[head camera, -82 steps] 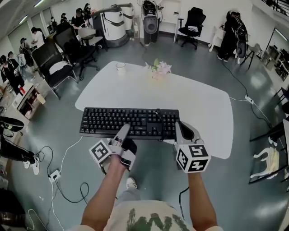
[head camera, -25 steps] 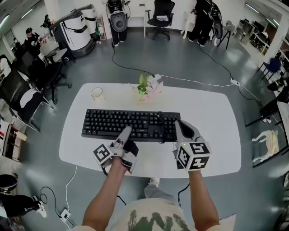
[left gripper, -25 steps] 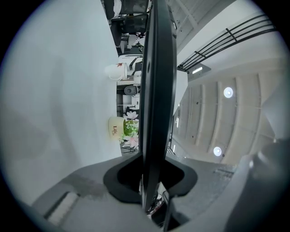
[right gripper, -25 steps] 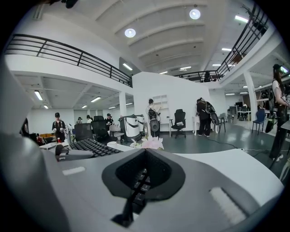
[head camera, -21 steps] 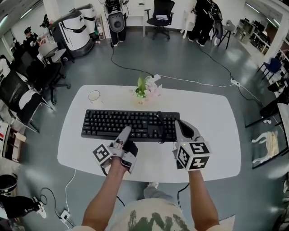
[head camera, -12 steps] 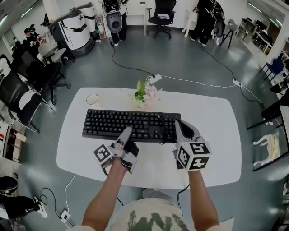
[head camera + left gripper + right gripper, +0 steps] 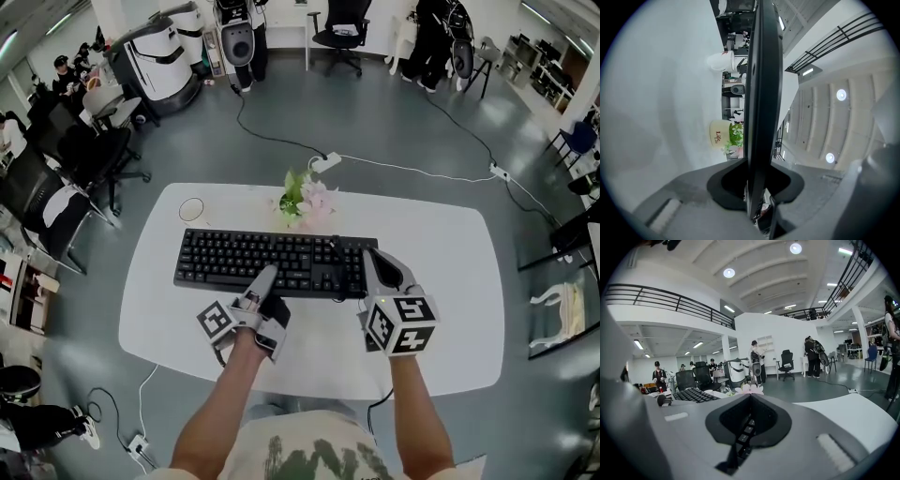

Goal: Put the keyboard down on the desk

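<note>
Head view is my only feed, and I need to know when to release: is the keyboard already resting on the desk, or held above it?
Observer: Held above it. In the left gripper view the keyboard runs edge-on, with open space between it and the desk.
Operator: Are both grips firm?
Observer: The left gripper is closed on the keyboard's near edge.
Operator: And the right?
Observer: The right gripper is closed on it too; keys show in the slot between its jaws.

Clamped left claw [image 7: 266,277], clamped right claw [image 7: 371,259].
</note>
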Demonstrator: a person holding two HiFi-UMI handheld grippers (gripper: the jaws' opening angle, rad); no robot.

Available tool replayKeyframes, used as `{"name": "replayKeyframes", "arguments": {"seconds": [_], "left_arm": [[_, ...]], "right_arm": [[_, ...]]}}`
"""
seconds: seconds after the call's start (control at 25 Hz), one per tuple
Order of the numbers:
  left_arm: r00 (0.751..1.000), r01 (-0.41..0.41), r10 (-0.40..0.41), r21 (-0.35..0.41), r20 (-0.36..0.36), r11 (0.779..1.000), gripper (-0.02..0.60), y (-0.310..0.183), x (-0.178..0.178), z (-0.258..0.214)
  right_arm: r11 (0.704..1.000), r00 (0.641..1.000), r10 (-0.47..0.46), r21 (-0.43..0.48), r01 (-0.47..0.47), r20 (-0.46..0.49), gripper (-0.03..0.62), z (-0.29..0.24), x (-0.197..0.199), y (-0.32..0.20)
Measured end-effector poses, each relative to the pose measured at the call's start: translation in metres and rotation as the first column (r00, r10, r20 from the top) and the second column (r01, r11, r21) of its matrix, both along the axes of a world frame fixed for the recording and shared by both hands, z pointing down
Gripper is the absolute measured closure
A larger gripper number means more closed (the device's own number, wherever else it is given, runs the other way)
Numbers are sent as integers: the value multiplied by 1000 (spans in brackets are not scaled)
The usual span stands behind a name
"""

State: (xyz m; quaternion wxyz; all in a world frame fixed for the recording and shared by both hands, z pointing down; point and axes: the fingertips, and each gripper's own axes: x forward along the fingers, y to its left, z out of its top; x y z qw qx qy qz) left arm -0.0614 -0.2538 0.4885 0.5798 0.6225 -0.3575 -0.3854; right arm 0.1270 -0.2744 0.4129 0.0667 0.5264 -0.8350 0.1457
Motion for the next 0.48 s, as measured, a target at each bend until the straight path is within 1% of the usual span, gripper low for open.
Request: {"name": "replayKeyframes", "arguments": {"seconds": [0.24, 0.48], "left_arm": [[1000, -14, 14, -4, -1, 1000, 492, 0, -6, 1], [999, -33, 32, -10, -29, 999, 492, 2, -25, 6]], "right_arm": [[1000, 1000, 9, -2, -9, -11, 594, 1, -9, 1], [998, 998, 63, 1, -63, -5, 594, -2, -25, 10]]}}
